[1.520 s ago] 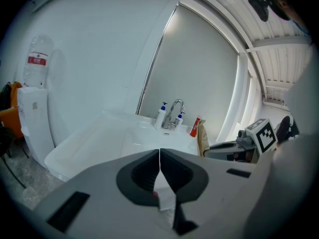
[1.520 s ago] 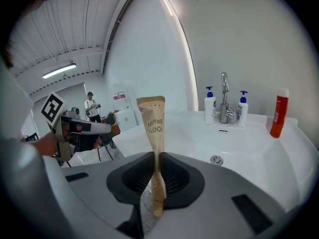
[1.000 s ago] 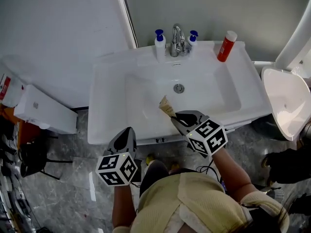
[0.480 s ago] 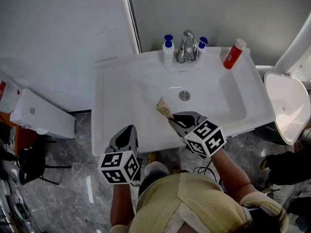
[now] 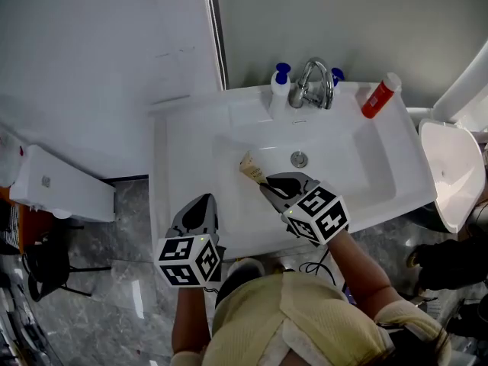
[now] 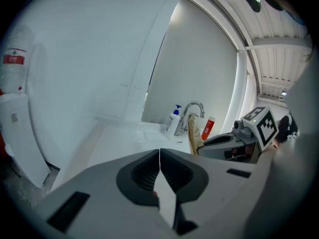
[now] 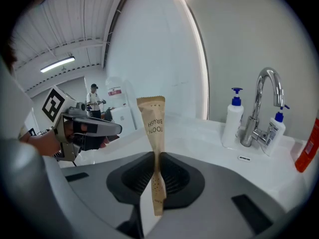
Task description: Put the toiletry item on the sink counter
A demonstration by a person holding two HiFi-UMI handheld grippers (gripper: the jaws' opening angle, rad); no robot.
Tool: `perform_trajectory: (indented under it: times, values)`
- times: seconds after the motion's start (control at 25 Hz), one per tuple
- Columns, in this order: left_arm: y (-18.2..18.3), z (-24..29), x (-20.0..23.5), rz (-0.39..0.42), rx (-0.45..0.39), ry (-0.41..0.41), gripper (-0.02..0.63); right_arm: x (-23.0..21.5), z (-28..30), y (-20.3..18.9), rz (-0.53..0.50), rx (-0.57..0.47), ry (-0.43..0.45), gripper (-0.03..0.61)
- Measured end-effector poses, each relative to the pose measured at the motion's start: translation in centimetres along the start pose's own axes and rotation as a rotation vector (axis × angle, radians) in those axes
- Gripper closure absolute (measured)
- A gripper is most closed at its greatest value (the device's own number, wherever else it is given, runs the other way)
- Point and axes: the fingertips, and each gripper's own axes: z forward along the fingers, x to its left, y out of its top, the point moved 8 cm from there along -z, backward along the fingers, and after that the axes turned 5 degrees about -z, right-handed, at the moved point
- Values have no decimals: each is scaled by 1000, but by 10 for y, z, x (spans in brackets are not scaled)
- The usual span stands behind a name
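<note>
The right gripper [image 7: 158,169] is clamped on the lower part of a brown paper toothbrush packet [image 7: 152,126], which sticks upright from its jaws above the white sink [image 5: 191,139] basin, while the left gripper [image 5: 200,207], pinched together on nothing, hangs near the front rim.

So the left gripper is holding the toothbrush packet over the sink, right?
No, the right gripper holds the toothbrush packet over the sink, as the right gripper view shows. The left gripper is shut and empty.
</note>
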Motion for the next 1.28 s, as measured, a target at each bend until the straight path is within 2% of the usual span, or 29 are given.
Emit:
perform_trajectory:
  times: [0.48,1.28]
  values:
    - [27,32,39,-22,0,-4,574,-24,52,25,61,21,28,518]
    - [50,68,97,-44,-3,8,574,-37,139,67,77,69,62,518]
